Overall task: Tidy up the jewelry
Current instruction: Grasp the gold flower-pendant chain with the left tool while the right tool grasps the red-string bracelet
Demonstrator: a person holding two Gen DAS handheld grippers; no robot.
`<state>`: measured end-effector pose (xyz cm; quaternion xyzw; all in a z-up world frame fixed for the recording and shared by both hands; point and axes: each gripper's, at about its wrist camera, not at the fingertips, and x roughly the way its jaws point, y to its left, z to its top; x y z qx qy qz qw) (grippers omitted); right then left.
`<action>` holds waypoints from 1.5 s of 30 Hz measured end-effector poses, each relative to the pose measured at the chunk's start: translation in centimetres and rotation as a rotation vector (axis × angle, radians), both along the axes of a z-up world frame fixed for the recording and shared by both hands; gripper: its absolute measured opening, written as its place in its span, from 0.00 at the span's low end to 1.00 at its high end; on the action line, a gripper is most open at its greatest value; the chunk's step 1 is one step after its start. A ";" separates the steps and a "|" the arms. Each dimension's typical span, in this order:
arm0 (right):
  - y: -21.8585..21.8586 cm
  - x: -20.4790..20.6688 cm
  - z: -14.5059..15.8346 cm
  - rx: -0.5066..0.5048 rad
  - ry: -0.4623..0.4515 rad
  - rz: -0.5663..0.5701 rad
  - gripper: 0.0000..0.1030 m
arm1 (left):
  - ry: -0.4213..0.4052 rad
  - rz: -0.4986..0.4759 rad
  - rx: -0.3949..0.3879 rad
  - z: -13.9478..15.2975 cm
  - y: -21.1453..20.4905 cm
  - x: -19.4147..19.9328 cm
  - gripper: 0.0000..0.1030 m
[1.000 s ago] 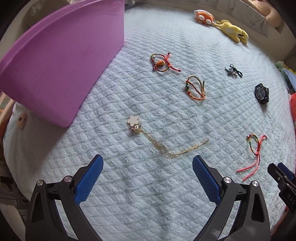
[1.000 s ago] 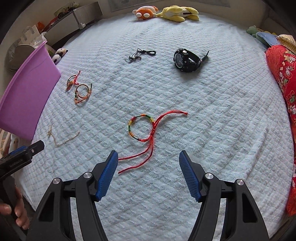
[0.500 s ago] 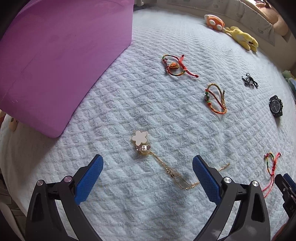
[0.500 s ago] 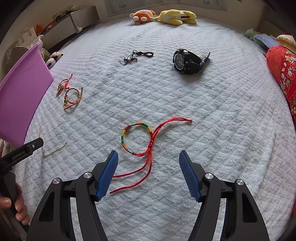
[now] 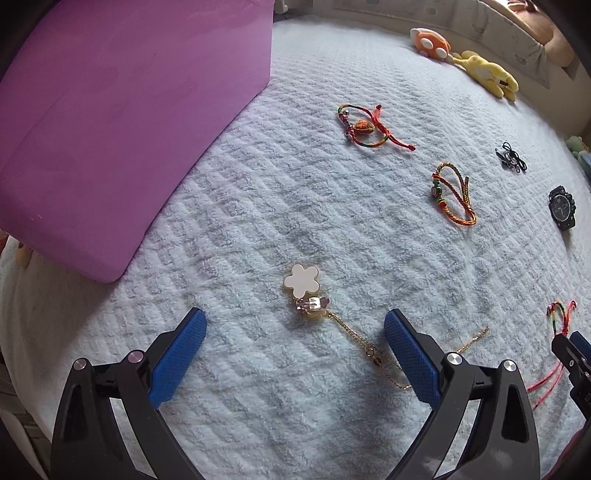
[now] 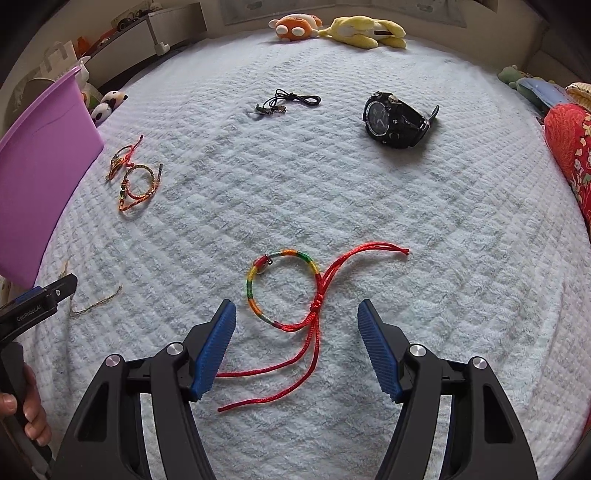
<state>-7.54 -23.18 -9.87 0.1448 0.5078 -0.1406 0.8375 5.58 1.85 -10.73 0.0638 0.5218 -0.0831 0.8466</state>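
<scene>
Surface: a white quilted blanket [image 5: 295, 206] covers the bed, and all the jewelry lies on it.
Left gripper [image 5: 295, 345]: its jaws stand wide apart and hold nothing; it points down at the blanket. The blue pads [image 5: 177, 358] are on each side of the necklace but do not touch it.
Necklace [image 5: 306, 291]: a gold chain with a white flower pendant. The pendant lies between the left gripper's fingers, a little ahead of them; the chain runs to the right and passes under the right finger.
Right gripper [image 6: 295, 339]: its jaws are also spread wide and empty. It points down over the red bracelet.
Red bracelet [image 6: 284, 288]: a ring of red, yellow and green cord with long red tails. The ring lies just ahead of the right gripper's fingertips; two tails run back between the fingers, and one of them reaches the left pad.
Charm bracelet [image 5: 364, 127]: a multicolour cord with an orange charm, near the bin's far corner.
Braided bracelet [image 5: 452, 194]: orange and green, lying to the right of the charm bracelet, apart from it.
Black cord [image 6: 286, 101]: a small dark tangle, far side of the blanket.
Watch [image 6: 397, 120]: black, lying on its side to the right of the black cord.
Bin [image 5: 122, 118]: purple plastic, on the left edge of the bed; only its outer wall shows.
Plush toys [image 6: 340, 29]: orange one and yellow one, at the far edge.
Hand [image 6: 22, 410]: it grips the left gripper's handle, at the lower left of the right view.
</scene>
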 end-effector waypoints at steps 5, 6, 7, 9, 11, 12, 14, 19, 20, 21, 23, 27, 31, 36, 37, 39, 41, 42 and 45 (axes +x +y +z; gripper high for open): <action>0.1 0.2 -0.4 -0.002 0.005 0.009 0.64 | -0.003 0.027 -0.026 -0.2 0.5 0.5 0.87; 0.1 0.2 -0.5 -0.004 0.006 0.010 0.64 | -0.002 0.030 -0.025 -0.3 0.5 0.6 0.83; 0.2 0.3 -0.6 -0.006 0.007 0.011 0.64 | -0.002 0.030 -0.021 -0.4 0.5 0.6 0.82; 0.1 0.3 -0.9 -0.006 0.010 0.010 0.64 | -0.006 0.027 -0.011 -0.6 0.4 0.6 0.77; 0.1 0.5 -1.0 -0.003 0.010 0.007 0.64 | -0.014 0.016 -0.004 -0.6 0.2 0.4 0.73; 0.0 0.5 -1.1 -0.003 0.010 0.006 0.64 | -0.017 0.009 -0.005 -0.5 0.0 0.3 0.67; 0.1 0.7 -1.3 -0.009 0.013 0.007 0.64 | -0.031 -0.006 0.011 -0.4 -0.5 0.1 0.63; 0.5 0.9 -1.5 -0.040 0.015 0.022 0.63 | -0.055 -0.038 0.036 -0.4 -1.4 -0.1 0.53; 0.6 0.9 -1.5 -0.044 0.015 0.023 0.63 | -0.061 -0.050 0.043 -0.4 -1.7 -0.3 0.48; 0.6 0.9 -1.5 -0.047 0.015 0.025 0.63 | -0.071 -0.058 0.055 -0.3 -1.9 -0.5 0.45; 0.7 0.9 -1.5 -0.046 0.014 0.032 0.60 | -0.082 -0.071 0.063 -0.4 -2.1 -0.7 0.42; 0.9 1.0 -1.4 -0.042 0.016 0.040 0.51 | -0.090 -0.076 0.058 -0.3 -2.1 -1.0 0.32; 0.5 1.0 -1.2 -0.023 0.013 0.028 0.25 | -0.092 -0.100 0.068 -0.3 -2.3 -1.4 0.22; 0.6 1.0 -0.7 -0.016 0.006 0.034 0.09 | -0.086 -0.096 0.048 0.2 -2.0 -1.4 0.16; 0.5 0.9 -0.5 -0.007 0.002 0.029 0.08 | -0.084 -0.096 0.045 0.3 -2.0 -1.5 0.16; 0.3 0.6 -0.2 0.011 -0.003 0.020 0.07 | -0.076 -0.094 0.034 0.5 -1.7 -1.7 0.16; 0.3 0.4 0.2 0.025 -0.007 0.017 0.07 | -0.070 -0.089 0.020 0.8 -1.4 -2.0 0.16; 0.3 0.2 0.5 0.030 -0.008 0.018 0.07 | -0.071 -0.088 0.014 1.1 -1.3 -2.2 0.16; 0.6 -0.2 1.4 0.041 -0.013 0.025 0.07 | -0.069 -0.088 0.001 2.1 -1.0 -2.8 0.16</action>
